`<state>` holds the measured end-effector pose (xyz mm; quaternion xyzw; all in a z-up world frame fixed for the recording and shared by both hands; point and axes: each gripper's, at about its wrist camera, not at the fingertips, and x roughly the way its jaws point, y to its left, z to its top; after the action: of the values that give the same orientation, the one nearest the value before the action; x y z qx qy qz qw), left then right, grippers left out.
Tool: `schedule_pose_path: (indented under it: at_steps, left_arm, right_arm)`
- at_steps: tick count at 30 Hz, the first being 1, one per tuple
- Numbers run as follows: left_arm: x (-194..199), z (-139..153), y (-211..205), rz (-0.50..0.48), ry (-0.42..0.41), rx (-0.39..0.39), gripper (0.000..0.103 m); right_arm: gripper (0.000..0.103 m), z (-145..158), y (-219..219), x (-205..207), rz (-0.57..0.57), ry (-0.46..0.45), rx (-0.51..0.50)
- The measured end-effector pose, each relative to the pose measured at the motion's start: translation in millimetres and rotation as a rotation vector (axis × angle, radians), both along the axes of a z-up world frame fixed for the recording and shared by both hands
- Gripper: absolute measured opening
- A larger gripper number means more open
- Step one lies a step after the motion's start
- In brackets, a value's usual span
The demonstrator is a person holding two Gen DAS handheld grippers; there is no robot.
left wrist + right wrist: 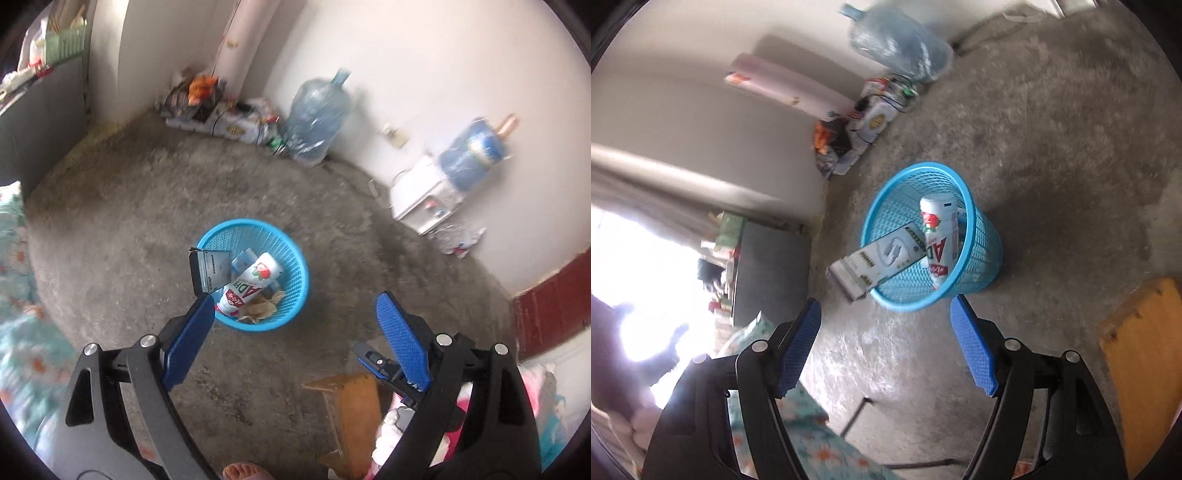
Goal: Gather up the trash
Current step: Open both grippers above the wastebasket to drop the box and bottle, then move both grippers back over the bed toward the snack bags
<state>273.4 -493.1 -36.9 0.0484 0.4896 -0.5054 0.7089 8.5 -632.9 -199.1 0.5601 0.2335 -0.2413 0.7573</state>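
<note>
A blue mesh basket (291, 295) (982, 254) stands on the concrete floor. In it stands a white bottle with a red fruit label (258, 275) (936, 236), with crumpled brown paper (260, 308) beside it. A grey-white carton box (210, 271) (879, 258) leans over the basket's near rim, one end inside and the other sticking out. My left gripper (295, 299) hovers above and short of the basket, open, nothing between its blue pads. My right gripper (884, 301) is also above the basket's near side, open and empty; the box lies just beyond its fingertips.
A large water jug (317, 118) and bundled packaging (218, 107) sit along the far wall. At the right is a white dispenser (424, 199) with wrappers (458, 240) on the floor. A wooden stool (351, 410), floral bedding (18, 295) and a sandalled foot (243, 472) are close.
</note>
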Motion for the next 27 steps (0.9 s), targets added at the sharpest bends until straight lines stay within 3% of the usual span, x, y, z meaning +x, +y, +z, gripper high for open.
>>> schedule_pose_path:
  at_steps: [6, 10, 13, 20, 24, 27]
  left_arm:
    - [-45, 71, 112, 0.001, -0.033, -0.097, 0.085]
    - [-81, 100, 196, 0.078, -0.102, -0.155, 0.085]
    - [-109, 113, 268, 0.167, -0.165, -0.203, 0.085]
    - [-155, 111, 423, 0.47, -0.223, -0.211, 0.085]
    - [-180, 113, 479, 0.578, -0.318, -0.177, 0.085]
    - [-192, 117, 514, 0.655, -0.376, -0.162, 0.085]
  right_arm:
    - [0.071, 92, 66, -5, 0.13, 0.017, -0.275]
    - [0.072, 157, 111, 5, 0.229, -0.007, -0.433]
    - [0.078, 192, 149, 6, 0.306, -0.064, -0.514]
    - [0.092, 229, 241, 24, 0.497, -0.129, -0.594]
    - [0.093, 236, 291, 35, 0.588, -0.153, -0.622]
    - [0.093, 236, 325, 41, 0.688, -0.174, -0.578]
